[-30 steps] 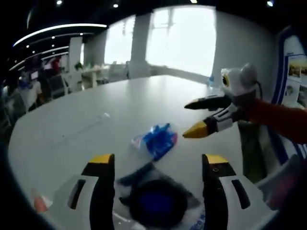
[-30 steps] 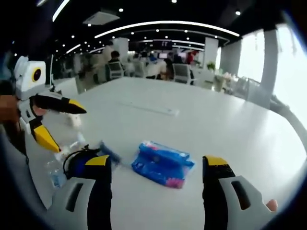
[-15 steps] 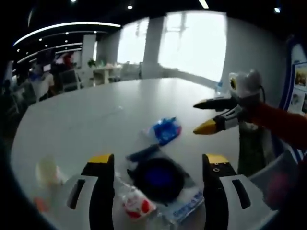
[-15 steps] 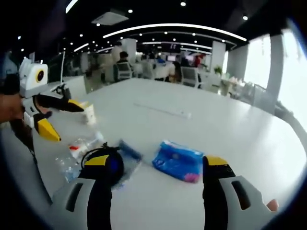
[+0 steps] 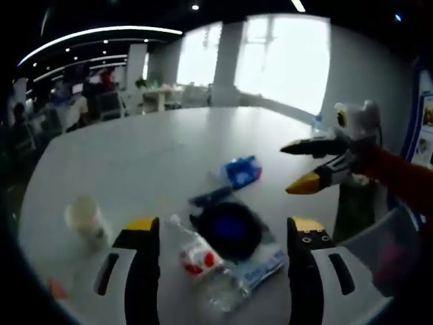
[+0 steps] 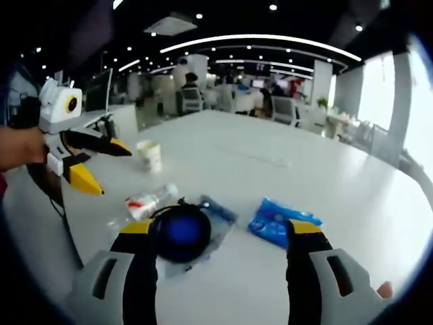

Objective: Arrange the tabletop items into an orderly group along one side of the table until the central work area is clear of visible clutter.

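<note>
Both cameras have drawn back over the last second, so a paper cup (image 5: 84,217) and a plastic bottle (image 5: 203,267) that were out of sight or barely visible now lie in plain view; the things themselves do not appear to have shifted on the table (image 5: 135,156).

Clutter sits in a loose cluster near the table's edge. A dark round object with a blue centre (image 6: 179,232) rests on a clear plastic sleeve with blue print. Just beside it lies the bottle, on its side, transparent with a red and white label. A crumpled blue packet (image 6: 277,222) with a touch of pink lies a little apart on the other side. The cup stands upright, pale, farther off, near the bottle's far end.

In the left gripper view the left claw (image 5: 222,227) hangs released, its yellow-tipped jaws spread wide with the bottle and round object seen between them, gripping nothing. In the right gripper view the right claw (image 6: 221,228) is likewise wide open and empty, the round object between its jaws. Each claw shows in the other's view, held above the table's edge with jaws parted.

Beyond, the table is bare and white; chairs, seated people and bright windows are blurred in the background.
</note>
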A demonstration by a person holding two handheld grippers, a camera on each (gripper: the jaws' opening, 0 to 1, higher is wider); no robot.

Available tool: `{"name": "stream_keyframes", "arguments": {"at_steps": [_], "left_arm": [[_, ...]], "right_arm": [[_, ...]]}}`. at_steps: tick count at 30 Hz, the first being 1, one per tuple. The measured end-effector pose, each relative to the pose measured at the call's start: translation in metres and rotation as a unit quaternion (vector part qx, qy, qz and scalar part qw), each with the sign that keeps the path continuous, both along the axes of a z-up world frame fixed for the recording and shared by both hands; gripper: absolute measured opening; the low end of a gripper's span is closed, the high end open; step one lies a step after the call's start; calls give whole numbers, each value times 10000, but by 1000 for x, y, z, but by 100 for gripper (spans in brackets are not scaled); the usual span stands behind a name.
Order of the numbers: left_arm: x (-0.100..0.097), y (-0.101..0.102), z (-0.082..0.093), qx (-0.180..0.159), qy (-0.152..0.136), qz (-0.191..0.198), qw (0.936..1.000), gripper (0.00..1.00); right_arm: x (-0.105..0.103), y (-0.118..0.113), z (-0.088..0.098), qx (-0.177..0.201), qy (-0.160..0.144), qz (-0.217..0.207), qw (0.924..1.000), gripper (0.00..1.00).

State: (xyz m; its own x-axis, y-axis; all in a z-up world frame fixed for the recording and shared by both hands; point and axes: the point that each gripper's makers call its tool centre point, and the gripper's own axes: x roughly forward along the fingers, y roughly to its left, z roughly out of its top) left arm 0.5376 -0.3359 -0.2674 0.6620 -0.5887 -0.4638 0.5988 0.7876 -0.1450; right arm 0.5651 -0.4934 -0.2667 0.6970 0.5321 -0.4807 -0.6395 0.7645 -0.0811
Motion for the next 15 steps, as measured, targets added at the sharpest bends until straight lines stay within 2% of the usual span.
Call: {"name": "stream_keyframes", "arguments": {"at_steps": [6,15], "left_arm": [[-4,11,-8,-34,109,164,9998,75],[-10,8,-28,-37,357,265,9990,74]], "right_arm": [[-15,3,10,63,-4,318,9995,78],[-44,12,12,141,72,877,9960,79]]}}
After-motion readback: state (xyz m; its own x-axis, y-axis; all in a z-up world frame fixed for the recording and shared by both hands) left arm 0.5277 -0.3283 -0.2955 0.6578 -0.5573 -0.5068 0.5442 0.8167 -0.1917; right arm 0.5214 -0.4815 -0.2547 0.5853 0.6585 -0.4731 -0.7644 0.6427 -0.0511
